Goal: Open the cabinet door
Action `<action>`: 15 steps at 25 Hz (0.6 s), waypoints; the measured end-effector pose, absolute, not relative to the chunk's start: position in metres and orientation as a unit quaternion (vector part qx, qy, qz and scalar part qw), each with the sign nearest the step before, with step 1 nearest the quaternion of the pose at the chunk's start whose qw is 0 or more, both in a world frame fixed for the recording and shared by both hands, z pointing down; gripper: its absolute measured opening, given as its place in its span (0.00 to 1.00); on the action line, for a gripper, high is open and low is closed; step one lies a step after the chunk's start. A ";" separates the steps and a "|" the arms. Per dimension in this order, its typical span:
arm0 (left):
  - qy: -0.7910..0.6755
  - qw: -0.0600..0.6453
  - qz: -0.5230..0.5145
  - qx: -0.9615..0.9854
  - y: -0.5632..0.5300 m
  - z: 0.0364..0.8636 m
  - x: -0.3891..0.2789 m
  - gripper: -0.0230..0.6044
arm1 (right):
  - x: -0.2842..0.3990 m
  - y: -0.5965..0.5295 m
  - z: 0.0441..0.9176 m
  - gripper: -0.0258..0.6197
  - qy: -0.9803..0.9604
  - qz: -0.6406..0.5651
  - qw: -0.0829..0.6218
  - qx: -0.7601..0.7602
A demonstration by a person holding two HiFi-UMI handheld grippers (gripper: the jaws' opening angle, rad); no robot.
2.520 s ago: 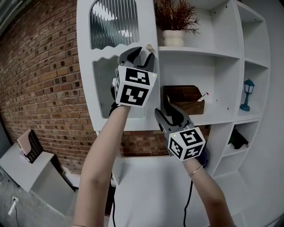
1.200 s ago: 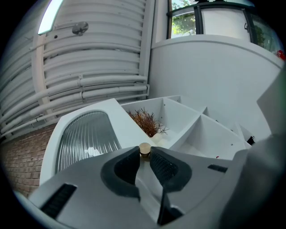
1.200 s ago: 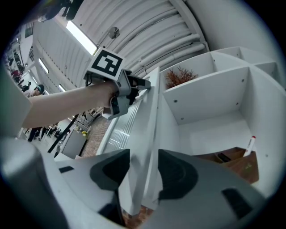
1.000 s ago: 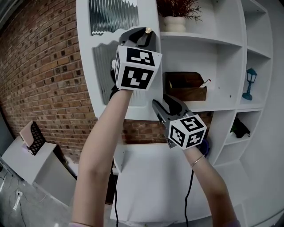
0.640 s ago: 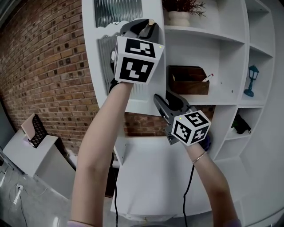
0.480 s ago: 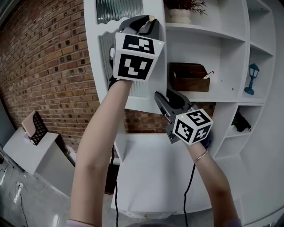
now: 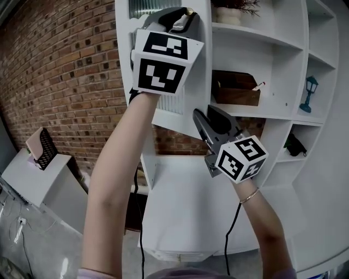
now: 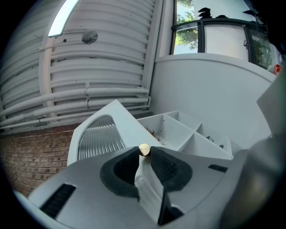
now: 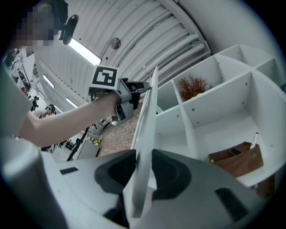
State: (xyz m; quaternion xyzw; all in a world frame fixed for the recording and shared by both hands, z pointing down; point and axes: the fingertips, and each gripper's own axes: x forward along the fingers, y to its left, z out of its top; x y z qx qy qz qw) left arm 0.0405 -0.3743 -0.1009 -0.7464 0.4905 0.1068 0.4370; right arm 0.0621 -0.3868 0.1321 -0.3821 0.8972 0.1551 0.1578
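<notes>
The white cabinet door (image 7: 169,122) with its ribbed glass panel stands swung out from the shelves. My left gripper (image 7: 182,13) is high on the door's free edge. Its pads sit on either side of the small brass knob (image 8: 144,150) and touch it, while the jaws are opening. Lower down, my right gripper (image 7: 210,114) straddles the same edge near the door's bottom corner. In the right gripper view the door (image 9: 147,116) runs between both pads of the right gripper (image 9: 144,167), whose jaws are closing against its two faces. The left gripper (image 9: 134,87) shows above it.
Behind the door are white shelves holding a potted plant (image 7: 232,12), a wooden box (image 7: 235,90), a blue lantern (image 7: 311,92) and a dark object (image 7: 294,146). A brick wall (image 7: 65,82) is at left, with a low white unit (image 7: 32,177) below it. The lower cabinet (image 7: 185,201) is under my arms.
Both grippers and the door's free edge have shifted right and slightly up in the head view. The right gripper's jaws have narrowed around the door's lower edge.
</notes>
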 end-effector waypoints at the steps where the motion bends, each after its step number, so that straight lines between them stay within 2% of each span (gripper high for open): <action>1: 0.489 0.437 0.109 -0.747 -0.371 -0.101 0.038 0.16 | 0.060 -0.383 0.132 0.19 0.897 0.157 0.158 -0.382; 15: 0.482 0.425 0.130 -0.755 -0.322 -0.101 -0.006 0.18 | 0.020 -0.327 0.132 0.17 0.895 0.173 0.161 -0.378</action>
